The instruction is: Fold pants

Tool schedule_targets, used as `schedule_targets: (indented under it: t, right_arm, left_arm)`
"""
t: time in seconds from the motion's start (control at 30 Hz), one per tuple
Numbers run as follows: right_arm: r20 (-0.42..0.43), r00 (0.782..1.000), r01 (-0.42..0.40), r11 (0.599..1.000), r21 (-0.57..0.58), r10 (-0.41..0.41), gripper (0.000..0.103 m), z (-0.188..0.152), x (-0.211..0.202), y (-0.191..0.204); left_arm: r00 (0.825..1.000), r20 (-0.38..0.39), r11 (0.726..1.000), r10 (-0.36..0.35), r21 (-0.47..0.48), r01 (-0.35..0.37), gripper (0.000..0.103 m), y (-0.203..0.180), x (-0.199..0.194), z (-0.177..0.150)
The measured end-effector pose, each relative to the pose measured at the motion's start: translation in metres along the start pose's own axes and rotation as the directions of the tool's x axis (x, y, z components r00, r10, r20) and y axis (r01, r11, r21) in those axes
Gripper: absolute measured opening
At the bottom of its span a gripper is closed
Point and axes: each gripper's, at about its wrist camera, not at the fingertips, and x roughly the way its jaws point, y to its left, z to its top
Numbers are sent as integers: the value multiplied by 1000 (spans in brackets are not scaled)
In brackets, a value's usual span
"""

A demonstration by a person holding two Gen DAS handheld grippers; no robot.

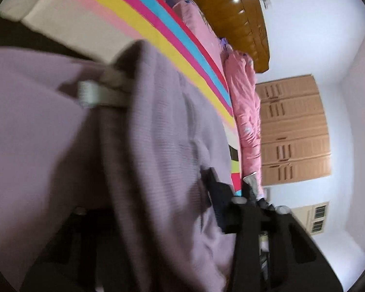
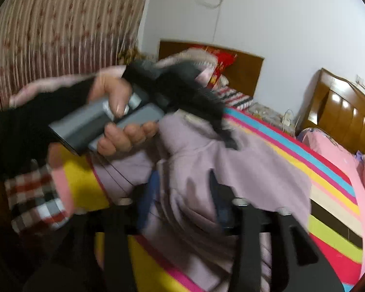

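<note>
A person's left hand [image 2: 119, 119] is gripping the grey handle of the left gripper [image 2: 206, 119], whose tip is sinking into lilac pants [image 2: 255, 170]; its opening cannot be told. The right gripper [image 2: 182, 209] is closing on the bunched, ribbed pants, which are lying over a rainbow-striped bed [image 2: 328, 182] beside a wooden headboard [image 2: 348, 112].

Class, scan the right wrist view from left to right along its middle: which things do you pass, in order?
Striped curtain → hand holding the left gripper → lilac pants → striped bedsheet → wooden headboard.
</note>
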Motion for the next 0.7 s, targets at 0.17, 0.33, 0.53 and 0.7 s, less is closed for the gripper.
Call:
schedule_targets:
  t: [0.17,0.33,0.53,0.7]
  right_arm:
    - [38,986,139,927,348,-162,89,-41,-65,-79]
    - [-122,977,210,858,469,-172,89,-94,-76,-88]
    - [-176,968,234,897,374,-179,91,-87,-40,-47]
    - [-220,958,267,849,456,-184,91,-84,-6,-51]
  left_arm:
    - [1000,14,1000,-22,7,22,36,1,-2,-2]
    - [1000,14,1000,-24,9,24,37,0,0,-3]
    - [1000,5,1000,-21,8,21,40,4,-2,0]
    - [992,36,982,121,141,-125,24,-69,-9,0]
